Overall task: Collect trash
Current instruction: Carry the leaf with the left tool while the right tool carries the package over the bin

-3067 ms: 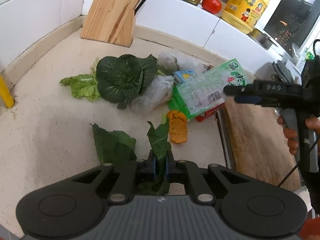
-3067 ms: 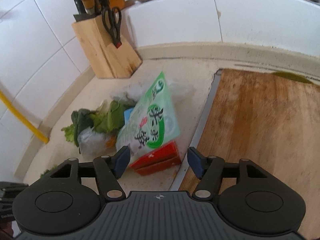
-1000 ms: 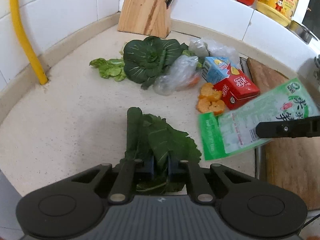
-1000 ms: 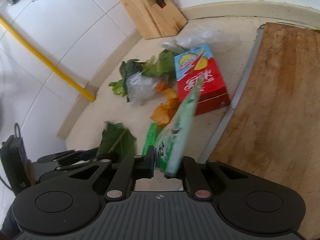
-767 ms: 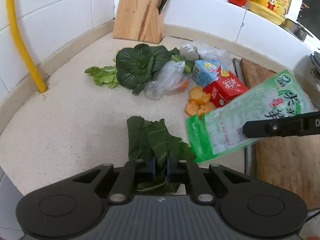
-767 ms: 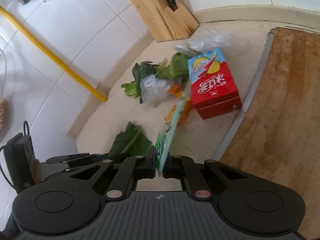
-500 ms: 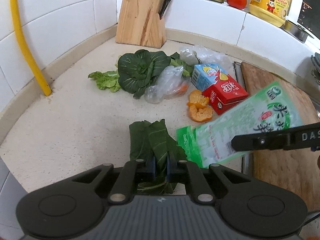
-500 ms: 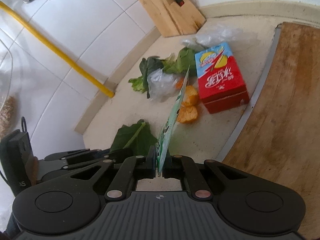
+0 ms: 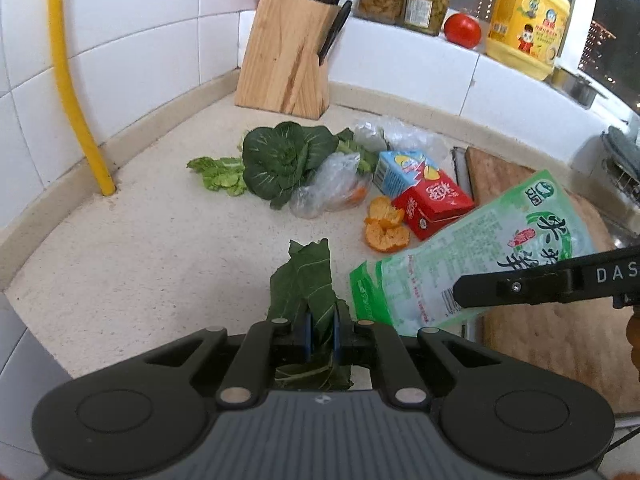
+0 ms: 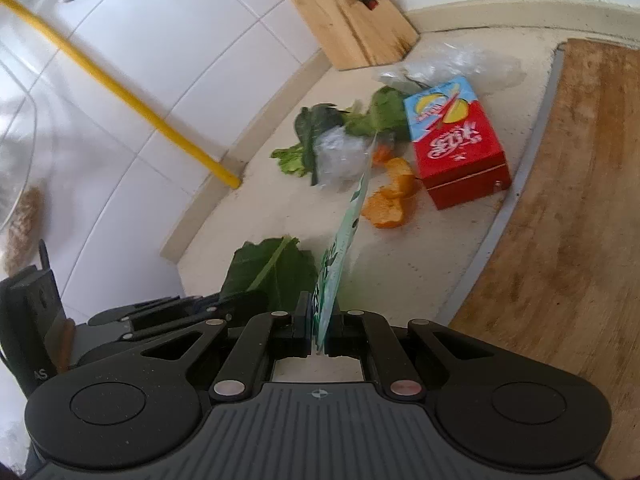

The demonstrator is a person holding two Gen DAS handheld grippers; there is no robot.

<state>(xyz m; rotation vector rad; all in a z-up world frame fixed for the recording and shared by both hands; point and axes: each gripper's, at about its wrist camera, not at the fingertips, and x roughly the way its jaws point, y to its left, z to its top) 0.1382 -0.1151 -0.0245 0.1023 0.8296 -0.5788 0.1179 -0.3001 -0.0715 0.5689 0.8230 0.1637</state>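
My left gripper (image 9: pixel 320 330) is shut on a dark green leaf (image 9: pixel 306 280), held off the counter near its front edge. My right gripper (image 10: pixel 318 330) is shut on a green and white plastic bag (image 10: pixel 340 248), seen edge-on in the right wrist view. In the left wrist view that bag (image 9: pixel 480 248) hangs flat to the right of the leaf, with the right gripper (image 9: pixel 464 292) clamped on its lower edge. Farther back on the counter lie orange peels (image 9: pixel 386 226), a red and blue carton (image 9: pixel 428 194), a clear plastic bag (image 9: pixel 332 190) and leafy greens (image 9: pixel 284 160).
A wooden knife block (image 9: pixel 288 60) stands against the tiled wall. A yellow pipe (image 9: pixel 72 80) runs down the wall at the left. A wooden cutting board (image 10: pixel 568 200) covers the right side. Jars, a tomato (image 9: pixel 462 30) and a yellow oil jug (image 9: pixel 528 16) sit on the ledge.
The left gripper has risen and drawn back with the leaf. The right gripper has pulled the bag back a little; the bag now hangs edge-on in its own view.
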